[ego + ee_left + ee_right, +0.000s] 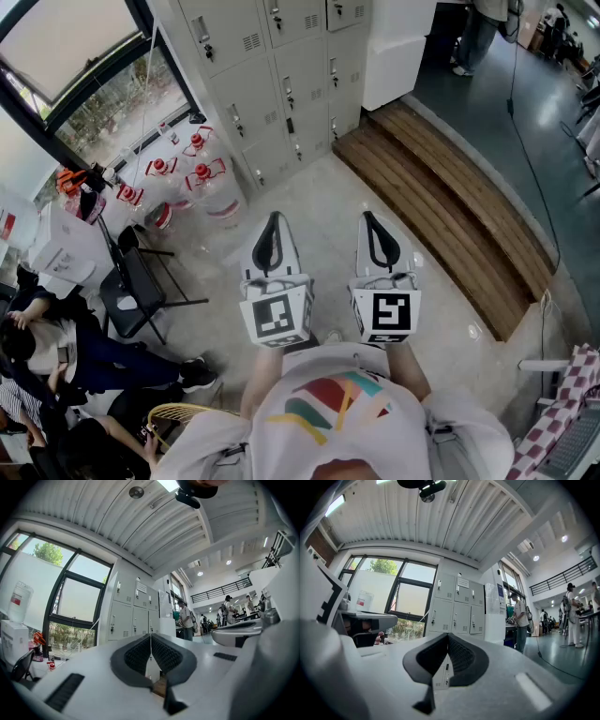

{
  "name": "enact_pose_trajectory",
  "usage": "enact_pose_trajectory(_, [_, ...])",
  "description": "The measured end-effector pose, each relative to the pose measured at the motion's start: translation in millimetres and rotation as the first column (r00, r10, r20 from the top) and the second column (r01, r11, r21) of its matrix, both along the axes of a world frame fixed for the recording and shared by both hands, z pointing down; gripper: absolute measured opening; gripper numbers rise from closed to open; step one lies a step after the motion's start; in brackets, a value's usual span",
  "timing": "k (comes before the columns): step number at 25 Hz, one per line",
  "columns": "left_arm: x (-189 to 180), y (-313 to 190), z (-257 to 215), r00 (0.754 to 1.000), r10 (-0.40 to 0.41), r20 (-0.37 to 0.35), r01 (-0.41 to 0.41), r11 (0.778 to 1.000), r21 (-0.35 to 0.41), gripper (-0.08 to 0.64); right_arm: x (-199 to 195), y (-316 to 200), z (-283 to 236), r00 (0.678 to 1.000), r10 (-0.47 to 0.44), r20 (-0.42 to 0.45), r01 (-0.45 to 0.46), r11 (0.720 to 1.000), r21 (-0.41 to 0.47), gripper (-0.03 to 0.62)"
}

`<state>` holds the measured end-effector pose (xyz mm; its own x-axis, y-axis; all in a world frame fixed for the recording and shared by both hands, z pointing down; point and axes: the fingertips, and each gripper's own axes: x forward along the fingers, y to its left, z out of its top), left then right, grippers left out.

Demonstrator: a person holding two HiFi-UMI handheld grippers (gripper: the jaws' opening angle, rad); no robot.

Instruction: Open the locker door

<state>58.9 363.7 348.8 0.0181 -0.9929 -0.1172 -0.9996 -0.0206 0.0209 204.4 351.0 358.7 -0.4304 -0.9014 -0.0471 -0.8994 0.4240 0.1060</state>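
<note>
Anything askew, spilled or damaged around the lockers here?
Nothing stands out. The grey metal lockers have their visible doors closed, the clear water jugs with red caps sit grouped beside them, and the pale floor shows no spill.

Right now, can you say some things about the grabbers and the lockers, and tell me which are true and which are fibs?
1. The left gripper and the right gripper are both shut and empty. True.
2. The left gripper is touching a locker door. False: the lockers stand well ahead of it, untouched.
3. Water jugs with red tops stand beside the lockers. True.
4. One locker door hangs wide open. False: every door in view is closed.
</note>
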Motion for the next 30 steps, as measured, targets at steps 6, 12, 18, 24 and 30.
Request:
enact_pose_trajectory(6, [-1,-7,-10,1.0,-0.008,0.001,0.008,1.0,0.02,0.017,-4,-6,-5,1.0,-0.016,0.009,0.016,1.0,0.022,0.005])
enact_pose_trajectory(12, [-6,-8,-11,1.0,-0.017,0.007,0.016,1.0,0.02,0.017,-7,-12,-11,0.998,-0.05,0.044,0.048,0.998,0.045,0.005])
enact_pose_trajectory(18, [-29,-17,-7,0.998,-0.058,-0.009,0.059,0.998,0.009,0.017,-26,-23,-7,0.994,-0.103,0.018,0.102,0.994,0.045,0.005])
enact_pose_trajectory(24, [-37,-45,-1,0.998,-0.064,-0.008,0.064,0.998,0.022,0.017,-38,-46,3,0.992,-0.125,0.016,0.125,0.992,0.021,0.005])
enact_pose_trajectory(30, [-53,-105,5,0.998,-0.061,-0.009,0.061,0.997,0.049,0.017,-54,-105,9,0.991,-0.134,0.007,0.133,0.99,0.05,0.005])
